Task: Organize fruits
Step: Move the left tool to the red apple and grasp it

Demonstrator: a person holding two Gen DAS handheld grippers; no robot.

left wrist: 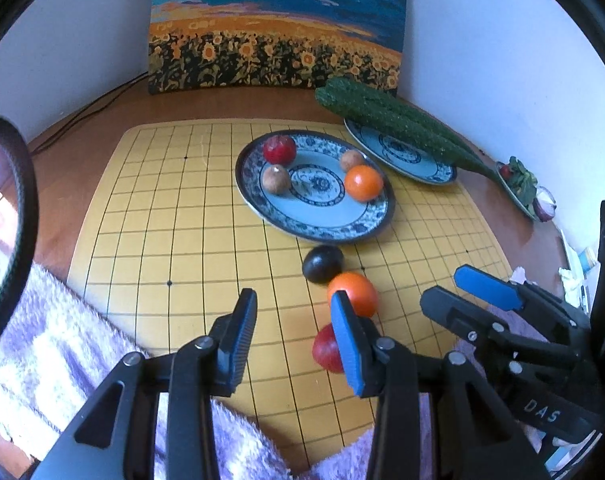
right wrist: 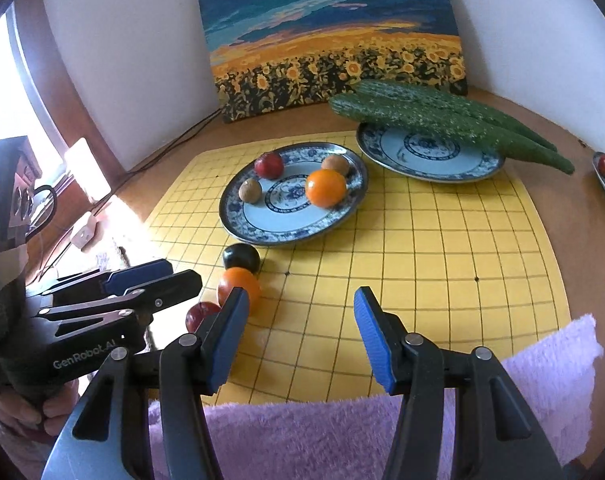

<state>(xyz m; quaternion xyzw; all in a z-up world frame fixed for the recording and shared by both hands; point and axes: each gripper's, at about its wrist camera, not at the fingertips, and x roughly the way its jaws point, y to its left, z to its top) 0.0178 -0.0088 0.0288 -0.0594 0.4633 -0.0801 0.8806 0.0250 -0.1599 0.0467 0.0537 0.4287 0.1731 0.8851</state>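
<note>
we hold the left gripper (left wrist: 294, 320) low over the near edge of the yellow grid board (left wrist: 174, 240), its jaws spread wide with nothing between them. just beyond its right fingertip three loose fruits lie in a short row on the board: a dark plum (left wrist: 322, 263) farthest out, an orange (left wrist: 352, 293) touching it, and a red apple (left wrist: 328, 349) nearest, partly hidden behind that blue pad. none of them sits between the jaws — all lie off to the right of the gap. the right gripper (right wrist: 302, 312) hangs over the board's near edge too, jaws parted and empty, and the same three fruits lie to its left, the orange just past its left fingertip.

the nearer blue-patterned plate (left wrist: 378, 216) rests on the board and holds four fruits: a red apple at the back left (left wrist: 279, 149), a brown fruit (left wrist: 276, 179) in front of it, a second brown fruit (left wrist: 352, 160) at the back right, and an orange (left wrist: 363, 183) touching that one. a second patterned plate (right wrist: 430, 164) behind it to the right carries two long cucumbers (right wrist: 442, 120) that overhang its rim. a third dish (left wrist: 516, 196) at the far right of the surface holds leafy greens and something small and red.

a purple fluffy towel (right wrist: 302, 432) lies under both grippers, and a sunflower painting (left wrist: 278, 28) leans against the wall. the left gripper's body reads "genrobot.ai"; the right one shows "das".
</note>
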